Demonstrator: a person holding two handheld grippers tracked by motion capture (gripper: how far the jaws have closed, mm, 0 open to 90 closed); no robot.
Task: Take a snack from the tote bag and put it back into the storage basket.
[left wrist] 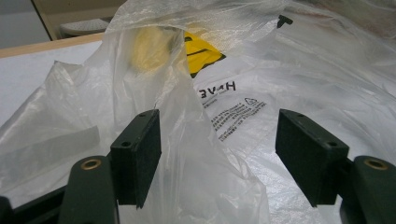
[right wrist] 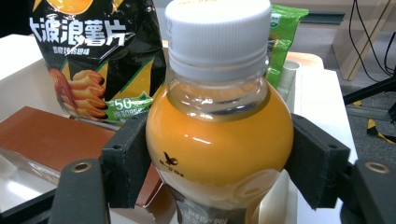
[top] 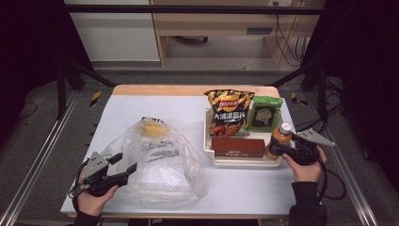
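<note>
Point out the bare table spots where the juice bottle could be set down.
Free: the white table behind the plastic bag, left of the tray; and the front strip between bag and right gripper. Crowded: the tray, packed with the chips bag, green packet, brown box and the juice bottle.

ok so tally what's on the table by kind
snack bags: 2, chip bag and green packet
boxes: 1, brown box
bottles: 1, orange drink bottle
trays: 1, white tray
plastic bags: 1, clear bag
total: 6
</note>
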